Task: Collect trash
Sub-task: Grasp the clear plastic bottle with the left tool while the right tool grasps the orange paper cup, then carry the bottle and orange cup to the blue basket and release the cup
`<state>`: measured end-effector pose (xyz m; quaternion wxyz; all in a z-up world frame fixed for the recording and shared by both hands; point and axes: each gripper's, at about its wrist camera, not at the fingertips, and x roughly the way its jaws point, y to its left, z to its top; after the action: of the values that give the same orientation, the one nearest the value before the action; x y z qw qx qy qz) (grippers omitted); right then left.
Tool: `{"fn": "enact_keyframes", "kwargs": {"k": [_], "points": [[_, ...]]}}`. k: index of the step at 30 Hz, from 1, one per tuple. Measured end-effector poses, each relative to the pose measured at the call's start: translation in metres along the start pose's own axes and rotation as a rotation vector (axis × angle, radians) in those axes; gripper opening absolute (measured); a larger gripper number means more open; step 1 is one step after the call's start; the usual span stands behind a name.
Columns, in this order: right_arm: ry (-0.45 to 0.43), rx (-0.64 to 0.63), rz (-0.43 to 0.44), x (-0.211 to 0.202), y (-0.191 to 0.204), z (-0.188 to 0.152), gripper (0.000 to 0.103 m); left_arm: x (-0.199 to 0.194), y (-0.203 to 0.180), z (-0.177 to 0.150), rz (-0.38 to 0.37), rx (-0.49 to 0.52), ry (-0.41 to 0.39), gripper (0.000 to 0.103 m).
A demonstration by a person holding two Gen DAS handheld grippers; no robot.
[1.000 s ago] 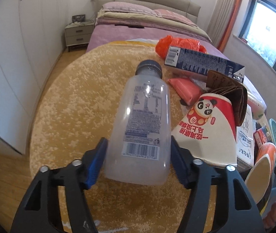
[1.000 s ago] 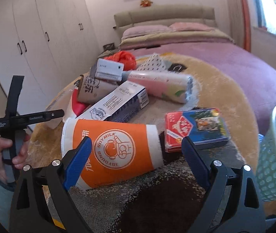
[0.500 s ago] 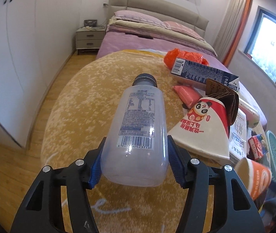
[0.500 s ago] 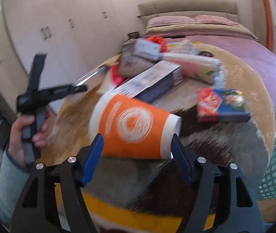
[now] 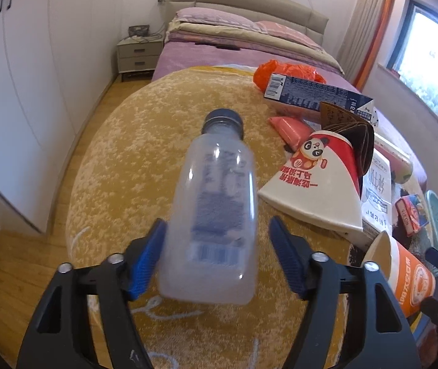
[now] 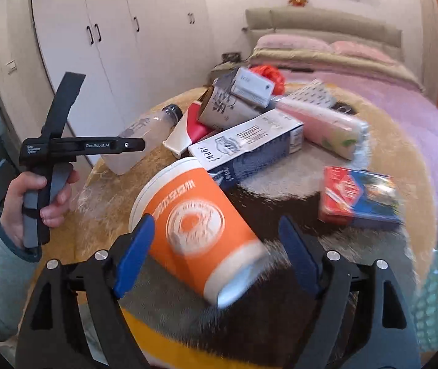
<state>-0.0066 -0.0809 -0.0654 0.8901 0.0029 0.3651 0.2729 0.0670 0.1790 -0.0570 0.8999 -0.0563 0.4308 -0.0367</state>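
Now | L claw just opened, bottle loose btwn pads | R claw opening, cup btwn, unpressed.

Fuzzy rug, cartons, snack packet

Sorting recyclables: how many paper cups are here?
3: orange cup nearest the front, flattened panda cup beside the bottle, brown cup just behind that. More may be hidden.

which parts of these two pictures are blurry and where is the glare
Left wrist view: the plastic bottle is motion-smeared, its label unreadable; the window is blown out. Right wrist view: the orange cup and red-and-blue packet are smeared, while the wardrobe stays sharp.
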Motion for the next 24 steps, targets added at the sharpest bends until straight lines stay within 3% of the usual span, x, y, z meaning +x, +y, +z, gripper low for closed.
{"fn": "enact_keyframes", "kwargs": {"k": [6, 12, 19, 24], "points": [[0.057, 0.019, 0.083, 0.021, -0.002, 0.002, 0.078, 0.014, -0.006, 0.009, 0.039, 0.019, 0.022, 0.071], [0.077, 0.062, 0.142, 0.024, -0.007, -0.005, 0.078, 0.026, -0.007, 0.007, 0.066, 0.033, 0.045, 0.054], [0.088, 0.091, 0.187, 0.028, -0.010, -0.013, 0.079, 0.015, -0.002, -0.004, 0.030, 0.005, 0.013, 0.054], [0.062, 0.061, 0.191, 0.019, 0.003, -0.024, 0.065, 0.002, 0.000, -0.013, 0.013, -0.012, -0.013, 0.053]]}}
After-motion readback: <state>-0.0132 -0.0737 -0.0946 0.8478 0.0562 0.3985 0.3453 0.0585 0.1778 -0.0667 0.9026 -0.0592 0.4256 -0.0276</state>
